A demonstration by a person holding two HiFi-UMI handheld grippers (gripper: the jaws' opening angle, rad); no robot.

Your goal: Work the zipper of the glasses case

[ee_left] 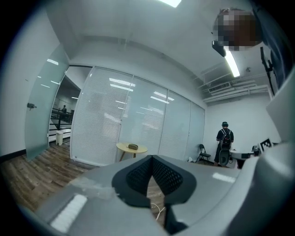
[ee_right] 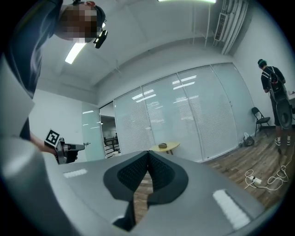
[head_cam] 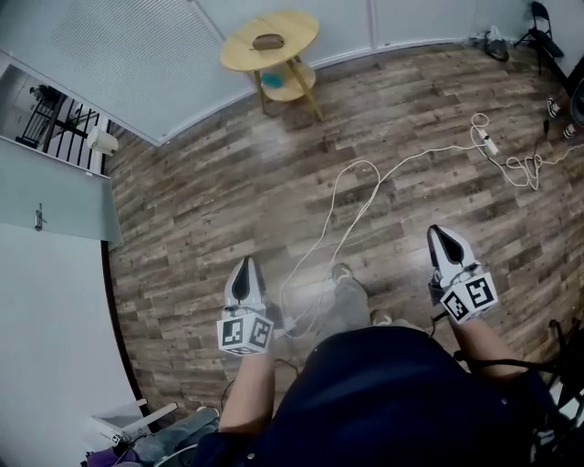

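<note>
The glasses case lies on top of a small round desk by the glass wall, well apart from the person, with a stretch of wooden floor between them. Both gripper views show it as a small dark shape far ahead; its zipper is too small to make out.

The left gripper and the right gripper are held out level in front of the body. The fingers of the left are pressed together with nothing between them, and so are those of the right.

The step in hand looks like the approach. To do it well, walk round the white cable looped on the floor and stand close to the desk. Spread both pairs of fingers before reaching. Then one gripper should steady the case body while the other finds the zipper pull.
</note>
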